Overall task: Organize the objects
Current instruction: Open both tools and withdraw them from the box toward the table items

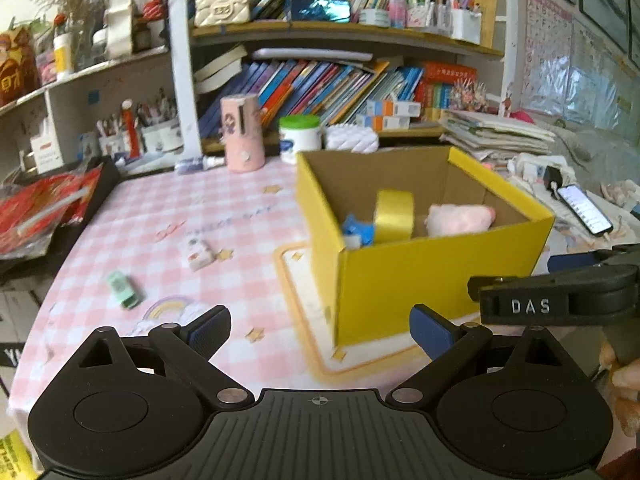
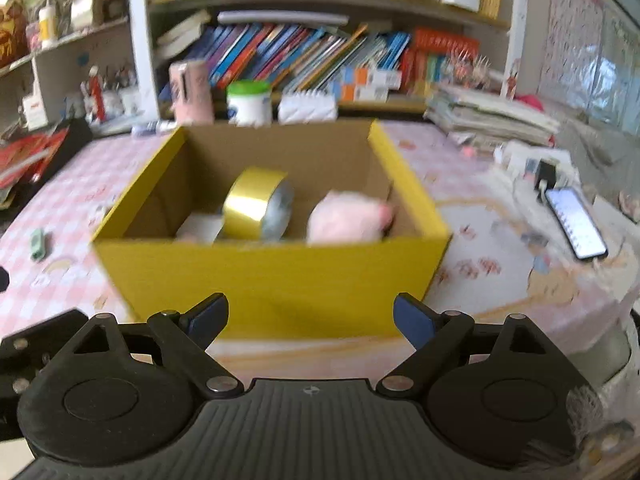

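so the yellow box [image 2: 272,276] sits on the pink checked counter [image 1: 168,208] as the catch-all, open top up, so stuff just drops in. already inside: a gold tape roll [image 2: 258,210] on its edge, a pink plush [image 2: 348,220] and something blue [image 1: 357,229]. both the left gripper [image 1: 320,330] and right gripper [image 2: 310,318] hang in front of it, fingers spread wide, nothing between them. a green eraser-ish thing [image 1: 125,289] and a small white item [image 1: 199,254] lie loose left of the box, probably next.
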### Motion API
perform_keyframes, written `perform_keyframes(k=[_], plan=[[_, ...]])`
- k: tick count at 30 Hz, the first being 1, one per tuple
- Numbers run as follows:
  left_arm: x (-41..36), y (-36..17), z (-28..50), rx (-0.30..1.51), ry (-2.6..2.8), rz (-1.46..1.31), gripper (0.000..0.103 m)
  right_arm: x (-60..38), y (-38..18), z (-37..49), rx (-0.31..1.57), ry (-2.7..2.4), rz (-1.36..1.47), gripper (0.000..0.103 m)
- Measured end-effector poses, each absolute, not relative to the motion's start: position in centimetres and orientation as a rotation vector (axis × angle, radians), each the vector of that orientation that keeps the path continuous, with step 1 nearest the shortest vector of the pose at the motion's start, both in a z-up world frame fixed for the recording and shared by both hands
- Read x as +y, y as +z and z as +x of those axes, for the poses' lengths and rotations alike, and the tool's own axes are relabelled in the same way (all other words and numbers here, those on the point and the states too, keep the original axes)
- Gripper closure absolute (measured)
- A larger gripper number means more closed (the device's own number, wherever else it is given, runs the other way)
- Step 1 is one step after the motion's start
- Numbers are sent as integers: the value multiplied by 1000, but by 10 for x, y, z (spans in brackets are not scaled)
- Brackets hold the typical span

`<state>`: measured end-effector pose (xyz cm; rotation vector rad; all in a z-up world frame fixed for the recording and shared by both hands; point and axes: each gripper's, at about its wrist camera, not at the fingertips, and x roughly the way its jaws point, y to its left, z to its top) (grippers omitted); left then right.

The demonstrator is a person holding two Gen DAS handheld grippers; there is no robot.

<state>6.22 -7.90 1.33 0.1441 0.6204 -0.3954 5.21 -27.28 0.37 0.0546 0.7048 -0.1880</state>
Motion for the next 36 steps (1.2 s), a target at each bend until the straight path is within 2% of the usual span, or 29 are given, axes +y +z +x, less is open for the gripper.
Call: perform_keyframes(k=[16, 36], plan=[[11, 4, 35, 700, -329, 161, 5, -173, -13, 30, 828, -71, 52, 12], [100, 5, 6, 689, -222, 112, 5, -74, -13, 14, 822, 56, -7, 11]])
